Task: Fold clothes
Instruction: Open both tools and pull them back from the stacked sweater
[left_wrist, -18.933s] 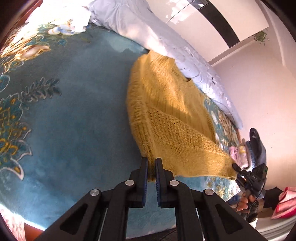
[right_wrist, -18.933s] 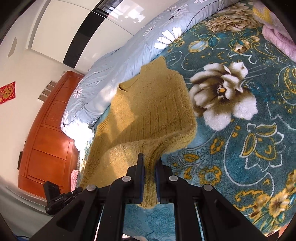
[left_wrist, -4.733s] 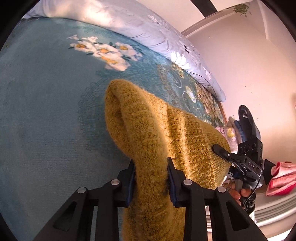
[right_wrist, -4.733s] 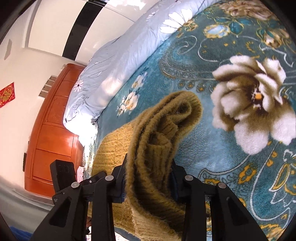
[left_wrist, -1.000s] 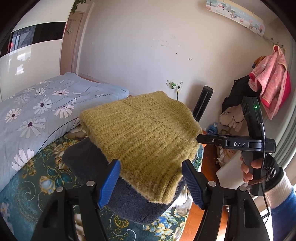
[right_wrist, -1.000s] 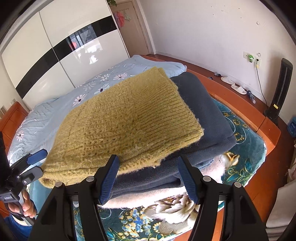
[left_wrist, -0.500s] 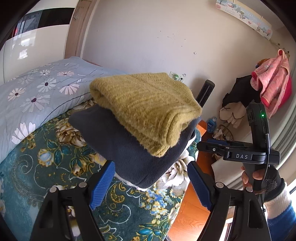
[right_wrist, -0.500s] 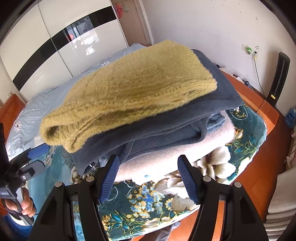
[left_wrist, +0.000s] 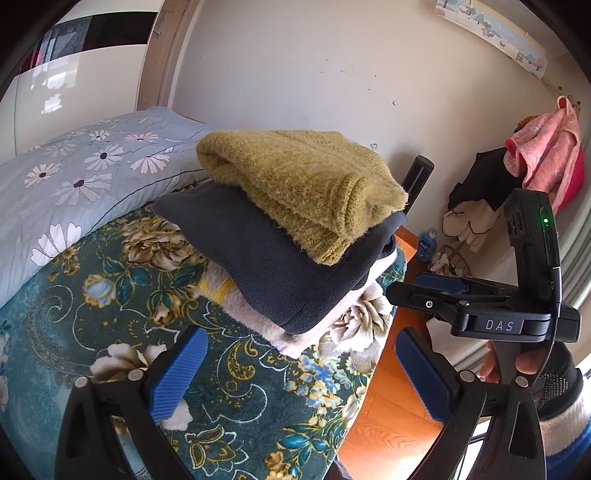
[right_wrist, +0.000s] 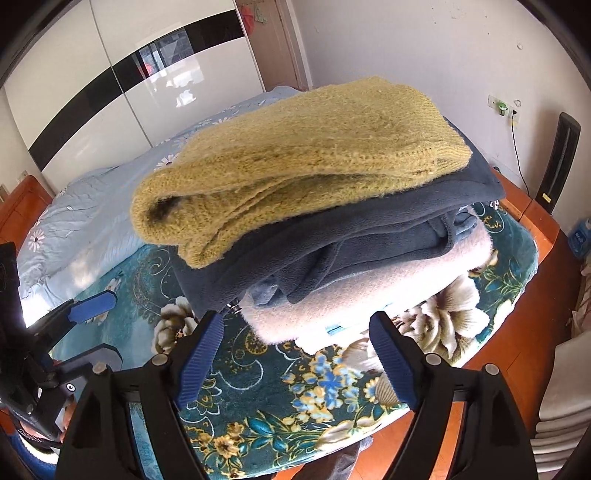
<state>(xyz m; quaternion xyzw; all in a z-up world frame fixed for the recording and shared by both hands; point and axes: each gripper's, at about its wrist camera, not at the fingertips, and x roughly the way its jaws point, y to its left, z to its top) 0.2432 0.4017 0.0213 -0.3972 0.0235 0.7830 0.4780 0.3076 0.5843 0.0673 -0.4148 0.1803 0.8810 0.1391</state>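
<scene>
The folded yellow knit sweater (left_wrist: 303, 188) lies on top of a stack, over a folded dark blue fleece (left_wrist: 273, 258) and a pale pink garment (right_wrist: 354, 291) at the bottom. The stack sits at the corner of the floral teal bedspread (left_wrist: 110, 295). The sweater also shows in the right wrist view (right_wrist: 303, 155). My left gripper (left_wrist: 299, 373) is open and empty, just short of the stack. My right gripper (right_wrist: 295, 354) is open and empty, also just short of the stack. Each gripper shows in the other's view: the right one (left_wrist: 436, 291), the left one (right_wrist: 88, 332).
A light blue daisy-print duvet (left_wrist: 74, 173) lies along the far side of the bed. The wooden bed frame edge (right_wrist: 532, 210) and orange floor (left_wrist: 391, 413) lie beyond the corner. Clothes (left_wrist: 546, 155) hang on the wall to the right. A black heater (right_wrist: 557, 162) stands by the wall.
Both grippers have drawn back and down from the stack, jaws wide open. The yellow sweater, earlier held and carried, now rests on the stack.
</scene>
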